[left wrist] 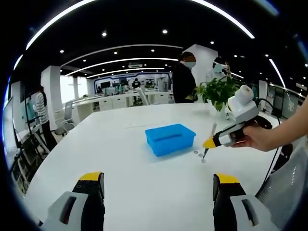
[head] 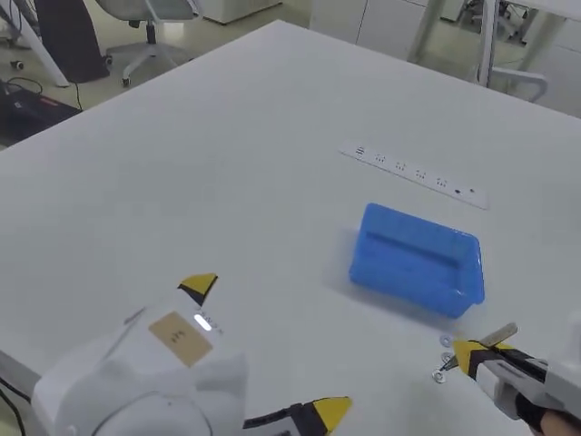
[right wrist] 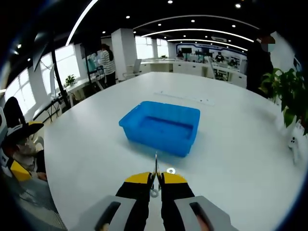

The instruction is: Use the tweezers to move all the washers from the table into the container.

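A blue container [head: 418, 259] [left wrist: 170, 138] [right wrist: 161, 126] stands open on the white table [head: 227, 163]. My right gripper [head: 470, 356] [left wrist: 211, 142] [right wrist: 155, 179] is shut on metal tweezers [head: 497, 338] [right wrist: 156, 166], just in front of the container. The tweezer tips point down at the table among a few small washers [head: 445, 341] [left wrist: 196, 152] [right wrist: 170, 170]; one washer [right wrist: 154, 193] lies close under the jaws. My left gripper [head: 265, 350] [left wrist: 159, 180] hovers open with nothing in it, well to the left of the container.
A flush power strip [head: 413, 173] [right wrist: 185, 98] runs across the table behind the container. A potted plant [left wrist: 219, 91] [right wrist: 288, 96] stands at the table's far side. Office chairs [head: 145, 18] and people [left wrist: 183, 79] are beyond the table edge.
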A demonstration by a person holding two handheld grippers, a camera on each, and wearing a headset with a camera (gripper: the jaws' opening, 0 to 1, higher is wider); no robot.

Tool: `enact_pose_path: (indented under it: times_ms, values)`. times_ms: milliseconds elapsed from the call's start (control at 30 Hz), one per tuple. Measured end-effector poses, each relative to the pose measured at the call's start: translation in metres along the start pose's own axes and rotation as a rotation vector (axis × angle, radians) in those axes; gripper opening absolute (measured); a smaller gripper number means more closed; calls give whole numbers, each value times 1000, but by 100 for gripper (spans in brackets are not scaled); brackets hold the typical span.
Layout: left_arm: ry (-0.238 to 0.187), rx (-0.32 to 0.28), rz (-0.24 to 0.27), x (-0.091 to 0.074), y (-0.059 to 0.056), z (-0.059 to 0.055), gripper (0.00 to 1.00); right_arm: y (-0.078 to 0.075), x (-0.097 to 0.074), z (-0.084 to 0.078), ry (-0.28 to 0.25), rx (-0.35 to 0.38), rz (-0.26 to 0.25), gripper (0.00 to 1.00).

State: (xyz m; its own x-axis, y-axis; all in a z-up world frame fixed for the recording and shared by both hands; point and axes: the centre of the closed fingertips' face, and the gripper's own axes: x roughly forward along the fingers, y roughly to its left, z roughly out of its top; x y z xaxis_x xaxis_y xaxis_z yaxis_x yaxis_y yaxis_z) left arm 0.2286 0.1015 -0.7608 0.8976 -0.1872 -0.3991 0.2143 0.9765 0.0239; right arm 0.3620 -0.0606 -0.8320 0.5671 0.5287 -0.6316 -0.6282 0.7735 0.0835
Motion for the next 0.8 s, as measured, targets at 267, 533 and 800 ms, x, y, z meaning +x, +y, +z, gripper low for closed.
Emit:
enact_pose_path:
  times_ms: [267, 533, 800]
  values:
    - [3, 4, 1, 0, 0, 0, 96, 3, 1, -5, 14, -24, -1, 4]
    - [4, 5, 4, 0, 1, -1, 96, 5, -2, -11, 21, -85, -7, 4]
    - [8, 7, 6, 0, 1, -1, 96, 6, -2, -9, 32, -103, -6, 4]
